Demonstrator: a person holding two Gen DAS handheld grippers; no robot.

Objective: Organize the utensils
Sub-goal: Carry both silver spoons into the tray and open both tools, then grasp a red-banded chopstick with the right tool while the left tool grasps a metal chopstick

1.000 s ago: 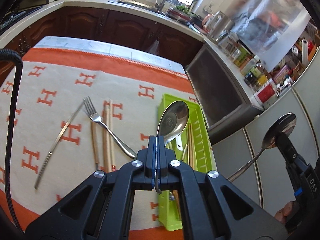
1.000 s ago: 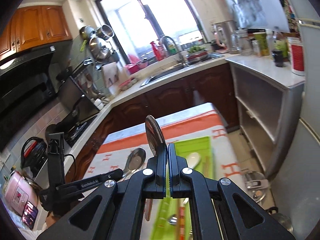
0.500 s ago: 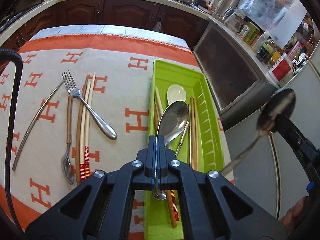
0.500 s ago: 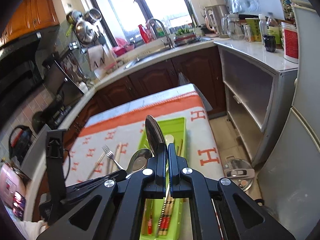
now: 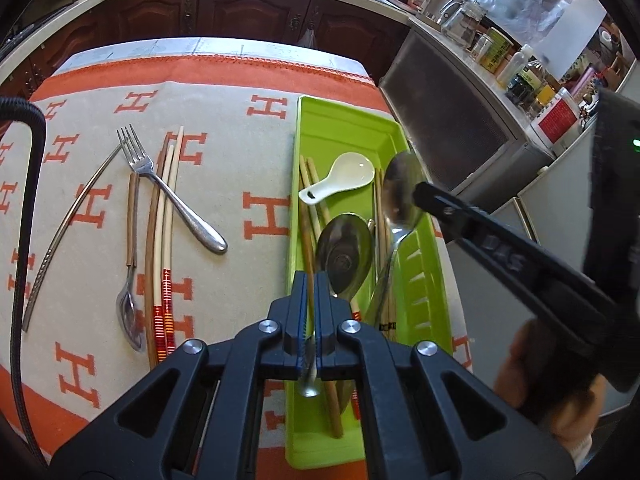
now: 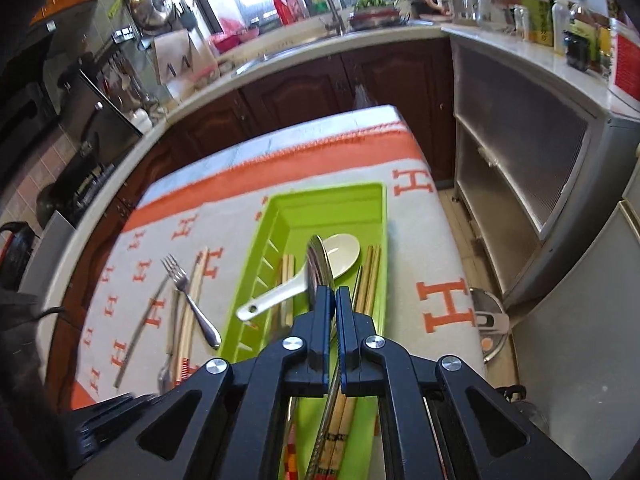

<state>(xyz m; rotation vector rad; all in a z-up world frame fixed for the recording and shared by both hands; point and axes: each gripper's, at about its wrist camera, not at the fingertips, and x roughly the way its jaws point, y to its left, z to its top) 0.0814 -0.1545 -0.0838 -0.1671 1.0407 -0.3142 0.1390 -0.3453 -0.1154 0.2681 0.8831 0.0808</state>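
Both spoons had dropped from above into the green tray point(image 5: 424, 296) | left gripper point(image 5: 311, 280) fingers clamped a steel spoon point(image 5: 346, 252) | right gripper point(image 6: 333, 300) fingers clamped a second spoon point(image 6: 318, 264)

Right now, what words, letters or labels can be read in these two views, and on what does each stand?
"H": orange letter repeated all over the cloth.
"DAS": on the fingers of the right gripper, somewhat blurred.
Green jar label: too small to read.
Red-labelled container: too small to read.
Print on the chopsticks in the tray: too blurred to read.
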